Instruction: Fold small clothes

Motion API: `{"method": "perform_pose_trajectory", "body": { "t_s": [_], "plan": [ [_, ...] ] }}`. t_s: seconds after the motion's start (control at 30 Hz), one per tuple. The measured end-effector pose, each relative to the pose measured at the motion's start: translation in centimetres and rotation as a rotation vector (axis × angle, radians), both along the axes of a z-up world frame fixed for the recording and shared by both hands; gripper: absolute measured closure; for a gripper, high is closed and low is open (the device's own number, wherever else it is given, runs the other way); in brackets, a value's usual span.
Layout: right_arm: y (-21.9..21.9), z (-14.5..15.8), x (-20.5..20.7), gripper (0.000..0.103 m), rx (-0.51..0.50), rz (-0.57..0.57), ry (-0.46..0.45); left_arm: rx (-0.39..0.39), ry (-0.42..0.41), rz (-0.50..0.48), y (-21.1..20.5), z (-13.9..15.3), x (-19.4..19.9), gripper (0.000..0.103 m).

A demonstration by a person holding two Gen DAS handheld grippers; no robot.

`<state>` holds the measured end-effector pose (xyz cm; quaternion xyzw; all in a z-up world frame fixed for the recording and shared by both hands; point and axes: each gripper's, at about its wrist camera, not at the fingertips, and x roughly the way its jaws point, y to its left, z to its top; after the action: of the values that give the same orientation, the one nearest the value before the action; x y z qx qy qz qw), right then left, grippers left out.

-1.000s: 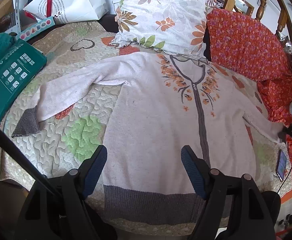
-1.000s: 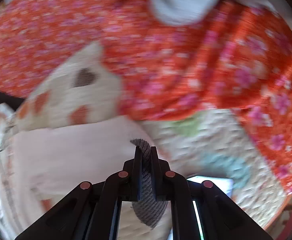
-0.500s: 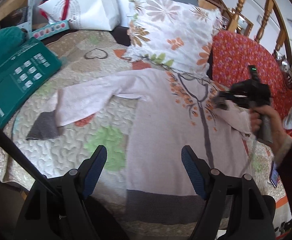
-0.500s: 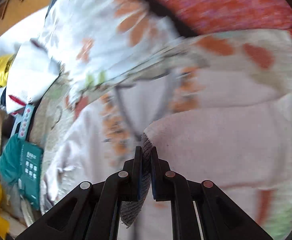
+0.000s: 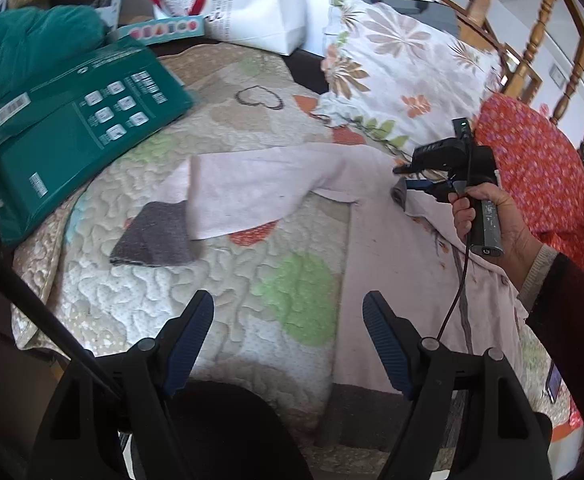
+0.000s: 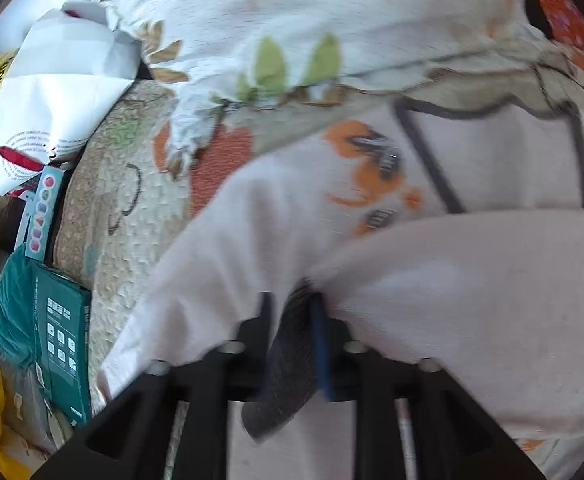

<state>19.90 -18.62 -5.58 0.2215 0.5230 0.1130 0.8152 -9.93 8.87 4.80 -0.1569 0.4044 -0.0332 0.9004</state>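
A white paper bag [image 5: 252,4] stands at the far edge of the bed, beyond the quilt [image 5: 196,280]; what it holds cannot be seen. Left of it lie a flat green box [image 5: 72,140], shut, and a narrow strip pack of coloured dots [image 5: 164,32].

The pale pink cardigan [image 5: 396,280] lies spread on the quilt, its collar toward the floral pillow [image 5: 404,76] at the far side. Its one sleeve [image 5: 248,188] stretches out to the left, ending in a grey cuff [image 5: 152,236] that rests flat on the quilt. The other sleeve is folded over across the chest, near the collar.

The right gripper [image 6: 292,316], held in a hand [image 5: 492,220] over the cardigan's chest, has its jaws opening — about half apart, with the grey cuff of the folded sleeve [image 6: 288,364] hanging between them. The fingers [image 6: 322,344] no longer seem to press it, though blur makes this hard to judge.

The left gripper [image 5: 288,340] hovers over the near part of the quilt beside the cardigan's left edge — jaws wide apart, nothing between them, touching nothing.
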Motion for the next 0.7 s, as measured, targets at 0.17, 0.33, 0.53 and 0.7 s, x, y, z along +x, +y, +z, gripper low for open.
{"method": "perform_pose_trajectory", "body": {
  "t_s": [0.17, 0.33, 0.53, 0.7],
  "plan": [
    [3.9, 2.8, -2.2, 0.056, -0.082, 0.116, -0.08, -0.019, 0.005, 0.077, 2.9, -0.3, -0.6, 0.027],
    [11.5, 4.0, -6.6, 0.056, -0.131, 0.358, -0.128, -0.028, 0.015, 0.185, 6.8, -0.8, -2.2, 0.027],
    [17.5, 2.9, -8.8, 0.056, -0.362, 0.426, -0.194, -0.044, 0.046, 0.293, 11.1, -2.0, -5.8, 0.027],
    [14.8, 0.5, -5.7, 0.056, -0.683, 0.369, -0.211, -0.055, 0.06, 0.336, 13.1, -3.0, -7.6, 0.027]
  ]
}}
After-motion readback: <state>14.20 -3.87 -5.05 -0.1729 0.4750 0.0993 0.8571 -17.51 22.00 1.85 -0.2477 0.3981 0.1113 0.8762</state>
